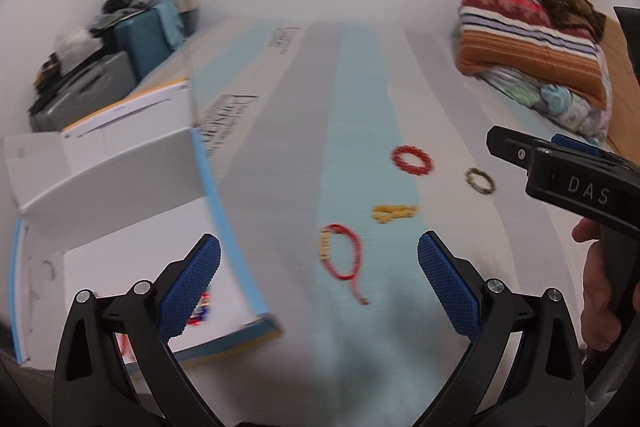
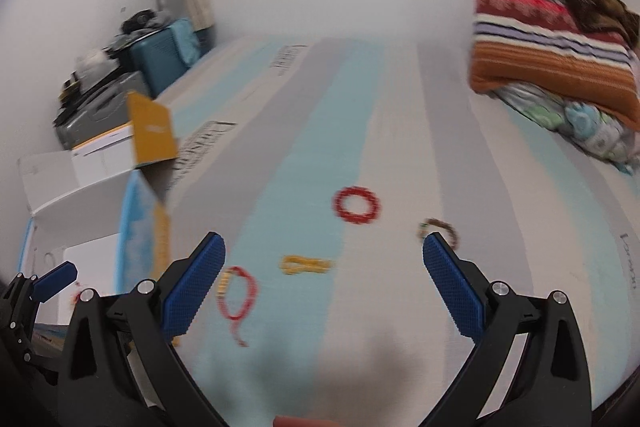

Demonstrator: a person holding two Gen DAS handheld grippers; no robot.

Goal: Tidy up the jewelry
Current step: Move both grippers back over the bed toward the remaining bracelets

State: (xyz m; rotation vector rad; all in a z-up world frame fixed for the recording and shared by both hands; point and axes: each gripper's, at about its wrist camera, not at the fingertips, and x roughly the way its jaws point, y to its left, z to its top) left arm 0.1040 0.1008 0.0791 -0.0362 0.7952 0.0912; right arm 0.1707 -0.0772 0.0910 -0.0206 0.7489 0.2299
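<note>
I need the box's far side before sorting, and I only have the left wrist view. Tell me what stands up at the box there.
Observer: A yellow flap stands upright at the box, plain in the right wrist view.
Operator: Report the left gripper from outside.
Observer: The left gripper sits low beside the box, one blue pad showing.
Operator: Give me the dark bracelet.
Observer: The dark bracelet lies just beyond the right gripper, whose jaws are wide and hold nothing.

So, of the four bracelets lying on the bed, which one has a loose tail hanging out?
The thin red cord bracelet with yellow beads on one side. A short tail trails from its loop; the red beaded ring, yellow piece and dark ring have none.
</note>
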